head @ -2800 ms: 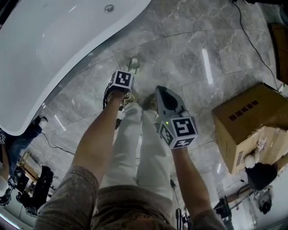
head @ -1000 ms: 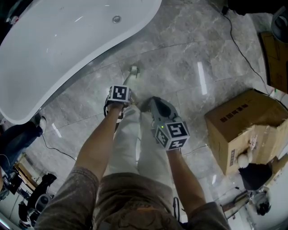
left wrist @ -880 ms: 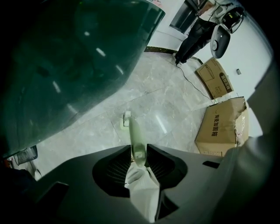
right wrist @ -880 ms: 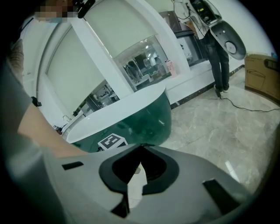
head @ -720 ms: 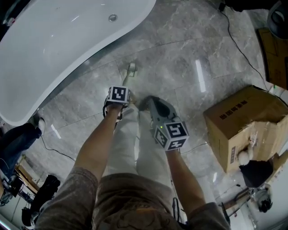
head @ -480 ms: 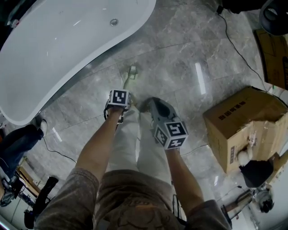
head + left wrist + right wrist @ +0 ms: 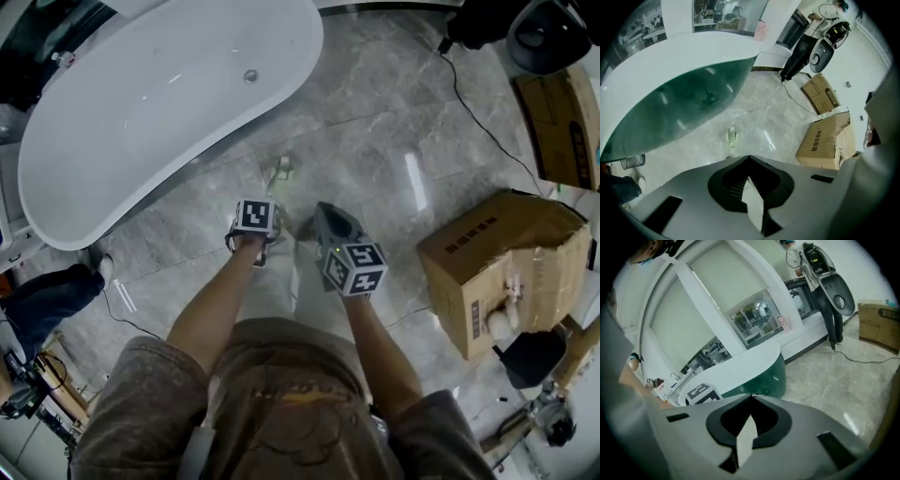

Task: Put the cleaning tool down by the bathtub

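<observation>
Grey marble floor (image 7: pixel 375 131) holds the cleaning tool (image 7: pixel 282 170) near the white bathtub (image 7: pixel 169 103), so the put-down looks done; the left gripper (image 7: pixel 750 157) has just closed on nothing, the right gripper (image 7: pixel 752 396) is closed and empty, and next they need only draw clear.

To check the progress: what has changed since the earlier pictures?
The left gripper and the right gripper have risen. The left one has drawn away from the cleaning tool, and its jaws have just been closing on nothing. The tool stays on the floor by the bathtub.
</observation>
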`<state>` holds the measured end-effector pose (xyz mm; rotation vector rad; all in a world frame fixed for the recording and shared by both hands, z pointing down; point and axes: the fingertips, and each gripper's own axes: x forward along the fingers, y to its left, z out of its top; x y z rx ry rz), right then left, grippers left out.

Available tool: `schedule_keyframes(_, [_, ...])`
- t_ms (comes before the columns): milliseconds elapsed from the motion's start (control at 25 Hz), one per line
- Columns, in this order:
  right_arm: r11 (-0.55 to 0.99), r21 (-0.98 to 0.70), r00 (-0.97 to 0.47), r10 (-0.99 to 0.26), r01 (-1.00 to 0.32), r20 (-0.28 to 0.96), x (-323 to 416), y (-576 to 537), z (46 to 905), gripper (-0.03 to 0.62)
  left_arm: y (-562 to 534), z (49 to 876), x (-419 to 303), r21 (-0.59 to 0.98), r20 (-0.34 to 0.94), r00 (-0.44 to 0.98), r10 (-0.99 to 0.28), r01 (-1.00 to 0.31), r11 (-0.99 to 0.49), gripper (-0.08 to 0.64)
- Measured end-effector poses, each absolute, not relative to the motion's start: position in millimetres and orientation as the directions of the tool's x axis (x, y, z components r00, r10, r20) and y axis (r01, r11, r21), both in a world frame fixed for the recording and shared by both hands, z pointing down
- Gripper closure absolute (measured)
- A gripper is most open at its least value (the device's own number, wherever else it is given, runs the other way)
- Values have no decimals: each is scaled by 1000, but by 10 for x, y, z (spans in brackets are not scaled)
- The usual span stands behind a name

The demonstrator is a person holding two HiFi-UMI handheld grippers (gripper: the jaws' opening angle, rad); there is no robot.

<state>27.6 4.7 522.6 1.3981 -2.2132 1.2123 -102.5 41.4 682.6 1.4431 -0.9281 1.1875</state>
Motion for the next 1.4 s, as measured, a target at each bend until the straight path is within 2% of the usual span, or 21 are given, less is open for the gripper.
schedule_keyframes(360, [252, -521, -559, -577, -816, 596, 160, 161, 4671, 594, 191, 5793, -859, 266, 949, 298, -103, -932, -247, 558])
schedule_keyframes(560, [297, -511, -582, -555, -806, 595, 75, 122, 4344, 594, 128, 5233, -877, 266, 942, 308, -136, -928, -261, 558])
schedule_keyframes(880, [387, -501, -631, -539, -774, 558, 40, 73, 3765, 594, -166, 4253, -832, 276, 867, 387, -315, -898, -344, 558])
schedule_keyframes(1200, [485, -498, -688, -595, -719, 415, 5, -31, 2879, 594, -265, 3144, -791, 318, 696, 530, -485, -833, -453, 558])
schedule_keyframes(1400, [563, -424, -702, -619, -709, 352, -2, -3, 2436, 594, -146, 2632, -722, 396, 581, 625, -521, -776, -490, 558])
